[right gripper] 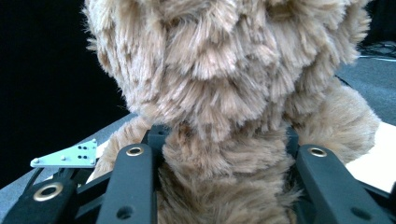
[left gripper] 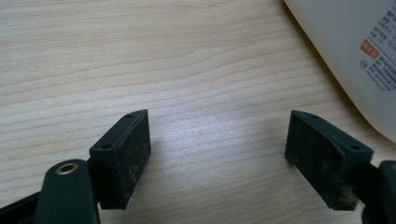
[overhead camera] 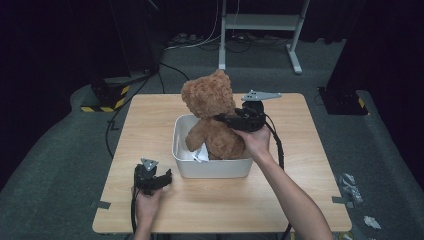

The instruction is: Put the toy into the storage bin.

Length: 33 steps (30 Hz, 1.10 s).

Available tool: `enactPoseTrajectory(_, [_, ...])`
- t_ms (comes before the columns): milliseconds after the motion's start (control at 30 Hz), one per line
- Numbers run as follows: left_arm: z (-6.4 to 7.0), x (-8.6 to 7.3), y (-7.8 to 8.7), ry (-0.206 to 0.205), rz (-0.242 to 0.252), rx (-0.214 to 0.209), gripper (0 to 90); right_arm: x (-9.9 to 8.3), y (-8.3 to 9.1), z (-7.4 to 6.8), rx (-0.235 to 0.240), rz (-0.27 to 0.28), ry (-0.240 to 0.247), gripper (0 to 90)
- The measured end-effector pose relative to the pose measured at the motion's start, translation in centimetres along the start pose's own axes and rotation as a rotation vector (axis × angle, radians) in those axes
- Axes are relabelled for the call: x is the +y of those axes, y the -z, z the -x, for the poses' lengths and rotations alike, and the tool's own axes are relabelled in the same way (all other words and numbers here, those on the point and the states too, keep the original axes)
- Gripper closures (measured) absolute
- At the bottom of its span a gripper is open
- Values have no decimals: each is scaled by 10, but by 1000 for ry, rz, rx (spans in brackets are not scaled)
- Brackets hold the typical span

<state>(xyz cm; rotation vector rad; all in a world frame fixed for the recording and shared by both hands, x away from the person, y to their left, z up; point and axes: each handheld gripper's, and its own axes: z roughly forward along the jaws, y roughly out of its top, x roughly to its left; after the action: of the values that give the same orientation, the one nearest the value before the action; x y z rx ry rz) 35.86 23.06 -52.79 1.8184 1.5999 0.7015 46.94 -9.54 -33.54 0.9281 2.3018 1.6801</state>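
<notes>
Right gripper view alone shows right claw point(right gripper: 224, 154) squeezing teddy bear point(right gripper: 224, 84).

We see a brown furry teddy bear point(overhead camera: 212, 112), a white bin point(overhead camera: 210, 167) with a red-marked label, a pale wood-grain table point(overhead camera: 150, 115), black gripper jaws.

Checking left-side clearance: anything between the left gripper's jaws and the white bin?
Nothing: bare wood of the table separates the open left gripper from the white bin, per the left gripper view.
</notes>
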Motion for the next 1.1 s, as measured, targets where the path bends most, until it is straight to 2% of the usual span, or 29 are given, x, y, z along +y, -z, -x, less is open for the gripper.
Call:
enactPoseTrajectory(800, [0, 0, 0, -1, 0, 0, 223, -5, 1, 2, 7, -17, -6, 568])
enactPoseTrajectory(833, [-1, 0, 0, -10, -2, 4, 222, -6, 1, 3, 7, -20, -9, 567])
enactPoseTrajectory(1100, [0, 0, 0, -3, -1, 4, 222, -9, 0, 4, 4, -43, -2, 564])
